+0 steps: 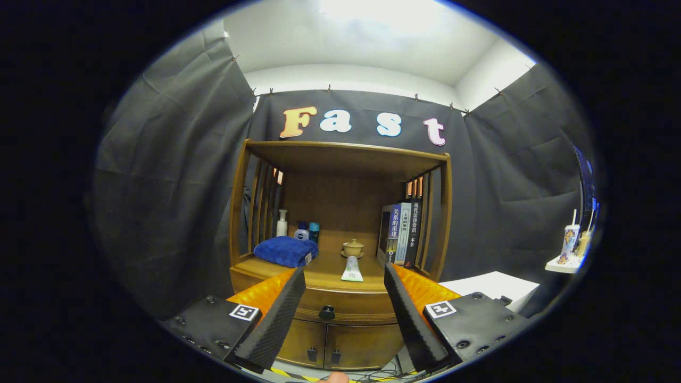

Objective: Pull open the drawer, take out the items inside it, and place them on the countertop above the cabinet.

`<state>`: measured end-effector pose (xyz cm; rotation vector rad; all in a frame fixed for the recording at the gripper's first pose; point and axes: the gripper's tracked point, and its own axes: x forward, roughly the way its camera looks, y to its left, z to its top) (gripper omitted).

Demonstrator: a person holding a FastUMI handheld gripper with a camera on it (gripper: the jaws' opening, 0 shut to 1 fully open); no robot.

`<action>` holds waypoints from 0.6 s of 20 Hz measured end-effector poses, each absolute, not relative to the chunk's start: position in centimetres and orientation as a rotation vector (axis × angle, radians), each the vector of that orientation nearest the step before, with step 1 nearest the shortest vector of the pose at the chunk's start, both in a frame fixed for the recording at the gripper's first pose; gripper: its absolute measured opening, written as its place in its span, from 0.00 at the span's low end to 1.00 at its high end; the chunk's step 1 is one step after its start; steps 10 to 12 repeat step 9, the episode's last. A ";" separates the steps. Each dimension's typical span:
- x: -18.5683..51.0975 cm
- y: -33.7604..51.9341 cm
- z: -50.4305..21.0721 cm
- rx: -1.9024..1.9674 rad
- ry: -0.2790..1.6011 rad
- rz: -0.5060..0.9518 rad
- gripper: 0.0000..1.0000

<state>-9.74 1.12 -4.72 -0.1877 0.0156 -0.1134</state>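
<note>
The gripper (345, 274) is hovering with its jaws spread wide, gripping nothing. The drawer (340, 304) is sitting closed between and beyond the fingers, its knob (326, 313) centred. Above the drawer, the countertop (324, 268) is carrying a tube (351, 269), lidded cup (353, 248), blue towel (286, 251), bottles (301, 230) and books (403, 234).
</note>
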 end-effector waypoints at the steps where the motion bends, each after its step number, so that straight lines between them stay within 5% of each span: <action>1: -9.9 0.9 -4.6 -0.195 0.017 -0.120 0.98; 12: -10.3 1.0 -4.5 -0.231 0.030 -0.137 0.98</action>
